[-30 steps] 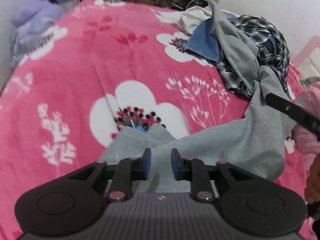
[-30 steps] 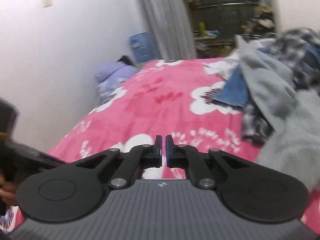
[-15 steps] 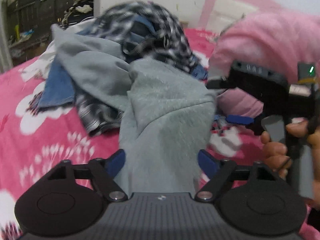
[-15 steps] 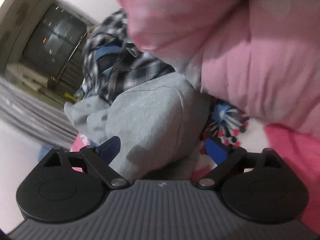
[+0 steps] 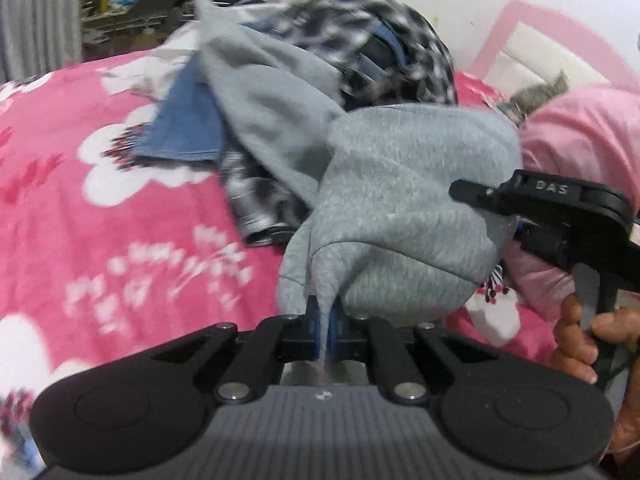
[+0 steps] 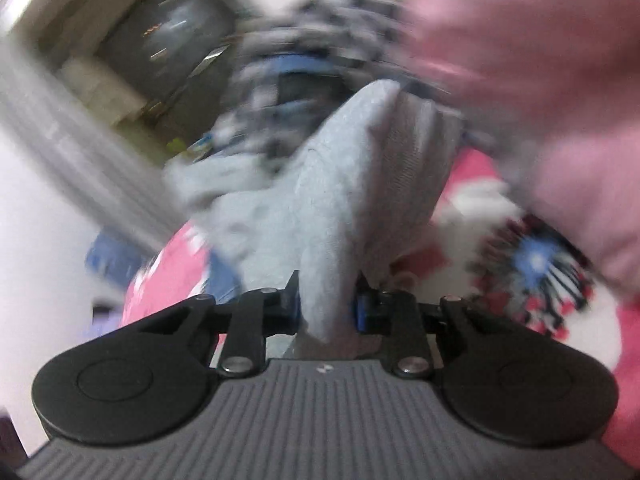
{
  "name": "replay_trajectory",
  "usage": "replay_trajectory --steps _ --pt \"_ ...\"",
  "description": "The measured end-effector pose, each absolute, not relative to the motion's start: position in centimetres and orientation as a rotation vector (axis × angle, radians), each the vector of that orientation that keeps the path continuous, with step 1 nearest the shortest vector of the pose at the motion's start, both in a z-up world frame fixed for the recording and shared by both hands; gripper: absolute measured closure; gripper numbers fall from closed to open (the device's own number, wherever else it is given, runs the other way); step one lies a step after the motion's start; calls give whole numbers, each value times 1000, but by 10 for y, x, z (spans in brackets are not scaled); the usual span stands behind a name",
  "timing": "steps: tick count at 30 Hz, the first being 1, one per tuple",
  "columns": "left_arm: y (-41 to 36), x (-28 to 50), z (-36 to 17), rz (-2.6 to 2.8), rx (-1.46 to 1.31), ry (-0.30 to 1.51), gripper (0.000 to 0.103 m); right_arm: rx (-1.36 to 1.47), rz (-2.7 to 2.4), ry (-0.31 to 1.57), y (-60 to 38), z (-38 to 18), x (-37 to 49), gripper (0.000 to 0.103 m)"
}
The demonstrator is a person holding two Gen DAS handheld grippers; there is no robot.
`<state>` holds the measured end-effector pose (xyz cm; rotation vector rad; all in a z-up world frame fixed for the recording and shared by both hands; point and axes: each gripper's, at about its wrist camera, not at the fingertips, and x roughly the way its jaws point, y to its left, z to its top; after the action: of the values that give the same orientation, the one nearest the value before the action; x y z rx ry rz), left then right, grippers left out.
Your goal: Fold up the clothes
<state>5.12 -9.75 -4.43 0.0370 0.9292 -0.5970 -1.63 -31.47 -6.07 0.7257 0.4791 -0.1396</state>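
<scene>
Claws [image 5: 325, 330] [image 6: 326, 308] pinch grey garment [image 5: 400, 208] over pink floral blanket [image 5: 100, 220] (room probably bedroom).

open pink blanket [image 5: 100, 220] at left, clothes pile [image 5: 320, 80] ahead, pink pillow [image 5: 580, 128] blocking right

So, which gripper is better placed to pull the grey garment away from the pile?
Left, probably. The left gripper pinches a thin edge of the grey garment toward open blanket; the right gripper holds thick bunched cloth.
</scene>
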Motion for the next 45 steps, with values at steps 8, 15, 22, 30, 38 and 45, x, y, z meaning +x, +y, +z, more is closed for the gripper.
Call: replay_trajectory --steps 8,15,22,30,38,45 --pt "41 -7 -39 -439 -156 1024 99 395 270 514 -170 -14 -14 90" --pt "118 -50 -54 -323 -234 1117 95 233 560 731 -48 -48 -9 86" --pt "173 -75 -44 -302 -355 1104 52 267 597 677 -66 -12 -43 25" --pt "185 -43 -44 -280 -600 1037 45 552 219 848 -174 -46 -3 15" --pt "138 -6 -55 -217 -410 1065 57 894 250 1097 -193 -110 2 70" --pt "178 -43 -47 -318 -519 1092 49 608 621 839 -141 -29 -66 87"
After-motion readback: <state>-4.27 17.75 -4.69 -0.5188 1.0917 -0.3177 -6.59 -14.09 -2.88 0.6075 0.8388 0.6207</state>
